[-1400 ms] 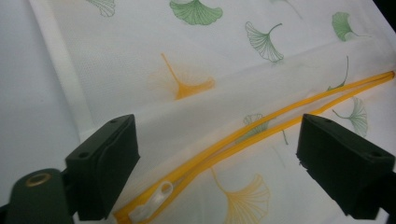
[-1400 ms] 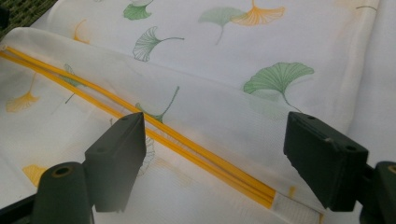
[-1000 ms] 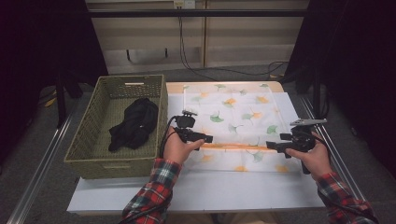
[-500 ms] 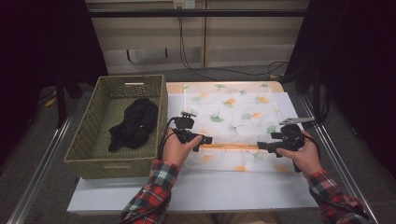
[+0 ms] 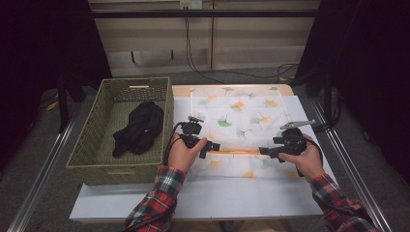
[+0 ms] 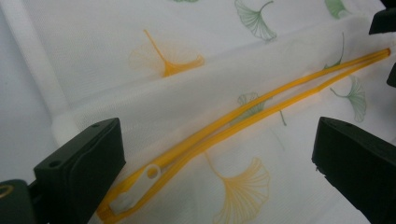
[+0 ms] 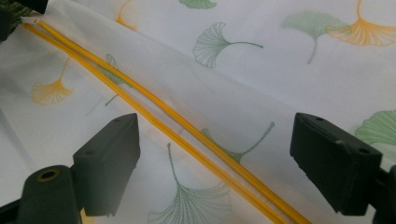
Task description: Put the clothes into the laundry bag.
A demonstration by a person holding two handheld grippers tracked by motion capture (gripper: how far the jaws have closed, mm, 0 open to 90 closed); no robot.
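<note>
Two grippers, both spread wide, pinching nothing. Left gripper (image 5: pixel 215 146) hovering over the near-left end of the orange zipper (image 5: pixel 239 152), white pull tab (image 6: pixel 140 179) between its jaws. Right gripper (image 5: pixel 263 151) poised over the zipper's right end, orange line between its jaws, untouched. Mesh laundry bag (image 5: pixel 241 108) flat on the white table (image 5: pixel 203 198); wicker basket (image 5: pixel 82 159) on the left.

The high view is dim, dark at both sides, the surface (image 5: pixel 203 198) lit from above. Both gripper views are bright and soft, with blurred near fingers (image 6: pixel 81 172).
</note>
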